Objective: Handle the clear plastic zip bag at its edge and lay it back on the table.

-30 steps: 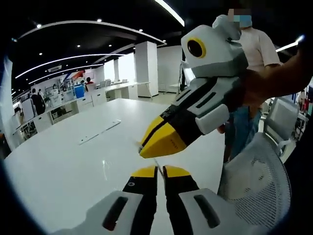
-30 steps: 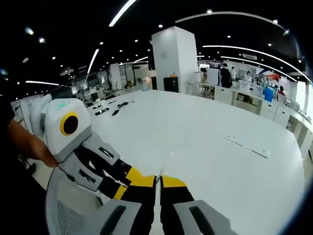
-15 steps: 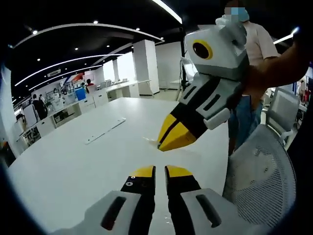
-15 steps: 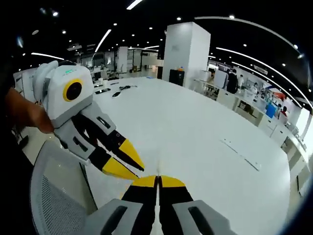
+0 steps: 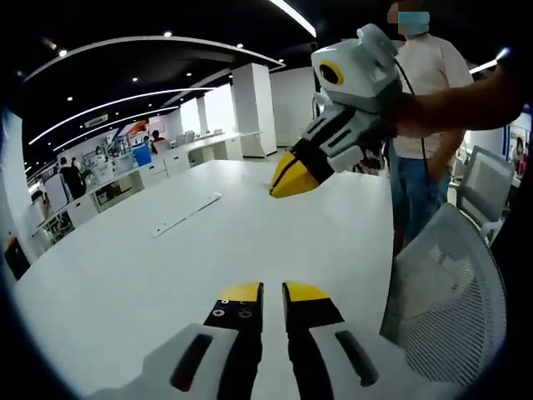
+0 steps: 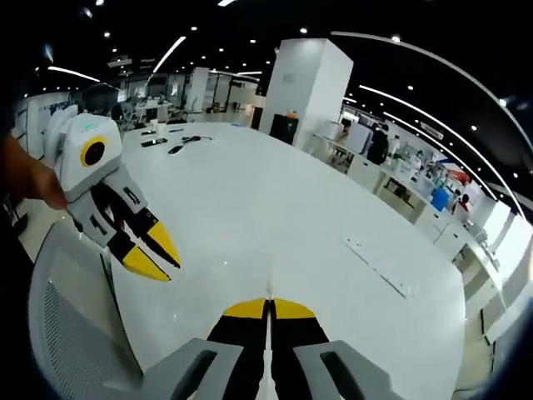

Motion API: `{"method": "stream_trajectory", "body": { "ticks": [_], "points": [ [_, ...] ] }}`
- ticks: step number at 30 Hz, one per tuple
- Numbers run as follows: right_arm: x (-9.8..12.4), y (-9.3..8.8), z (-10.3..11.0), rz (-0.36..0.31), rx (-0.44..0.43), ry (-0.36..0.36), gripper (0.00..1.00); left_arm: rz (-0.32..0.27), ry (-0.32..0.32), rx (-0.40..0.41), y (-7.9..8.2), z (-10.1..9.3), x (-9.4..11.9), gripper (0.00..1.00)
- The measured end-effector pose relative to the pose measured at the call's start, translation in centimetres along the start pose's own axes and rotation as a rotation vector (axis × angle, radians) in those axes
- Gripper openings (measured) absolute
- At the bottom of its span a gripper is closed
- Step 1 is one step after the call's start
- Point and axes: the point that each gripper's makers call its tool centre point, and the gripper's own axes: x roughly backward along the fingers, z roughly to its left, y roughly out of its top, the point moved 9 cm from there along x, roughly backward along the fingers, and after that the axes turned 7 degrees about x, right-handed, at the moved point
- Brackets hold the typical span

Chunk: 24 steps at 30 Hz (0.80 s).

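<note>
Clear plastic zip bag [image 6: 271,279] is hardly showing: in the right gripper view it is appearing only as a thin pale streak running up from the tips of the yellow-tipped grey and black right gripper [image 6: 269,308], over the large glossy white table [image 6: 316,208]. How much of the bag is hanging or lying there cannot be told.

The right gripper's jaws are pressing tightly together, apparently pinching that edge. In the left gripper view, this same right gripper [image 5: 287,179] is hovering well above the table [image 5: 125,267], tips clenched and pointing down to the left, with a bare arm gripping it.

The matching yellow-tipped left gripper [image 5: 272,292] is sitting low over the table with a narrow gap between its jaws, grasping nothing. In the right gripper view it [image 6: 154,254] is hanging at the left, tips parted and released, well apart from the right gripper, with a hand [image 6: 33,179] holding its body.

A grey mesh office chair [image 5: 450,292] is standing at the table's edge. A long flat white strip [image 5: 185,215] is lying further out on the table. A person in a white shirt [image 5: 429,75] is standing behind the chair.
</note>
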Motion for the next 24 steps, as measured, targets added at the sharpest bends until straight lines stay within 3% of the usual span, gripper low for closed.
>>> {"method": "stream_trajectory", "body": {
  "ticks": [6, 9, 15, 20, 22, 24],
  "points": [
    [0.5, 0.4, -1.8, 0.005, 0.046, -0.06, 0.0, 0.015, 0.008, -0.012, -0.6, 0.0, 0.2, 0.12],
    [0.9, 0.7, -3.1, 0.029, 0.122, -0.123, 0.0, 0.02, 0.021, -0.014, -1.0, 0.0, 0.6, 0.14],
    [1.1, 1.0, -4.6, 0.041, 0.152, -0.156, 0.0, 0.024, 0.044, -0.003, -1.4, 0.1, 1.0, 0.23],
    [1.0, 1.2, -5.3, 0.055, 0.207, -0.173, 0.0, 0.027, 0.088, 0.013, -1.8, 0.5, 1.3, 0.4],
    [0.8, 1.3, -5.8, 0.064, 0.228, -0.176, 0.0, 0.026, 0.09, 0.052, -2.0, 0.5, 1.4, 0.48],
    [0.7, 1.4, -6.0, 0.064, 0.236, -0.183, 0.0, -0.013, 0.089, 0.112, -1.9, 0.2, 1.5, 0.57]
  ]
}}
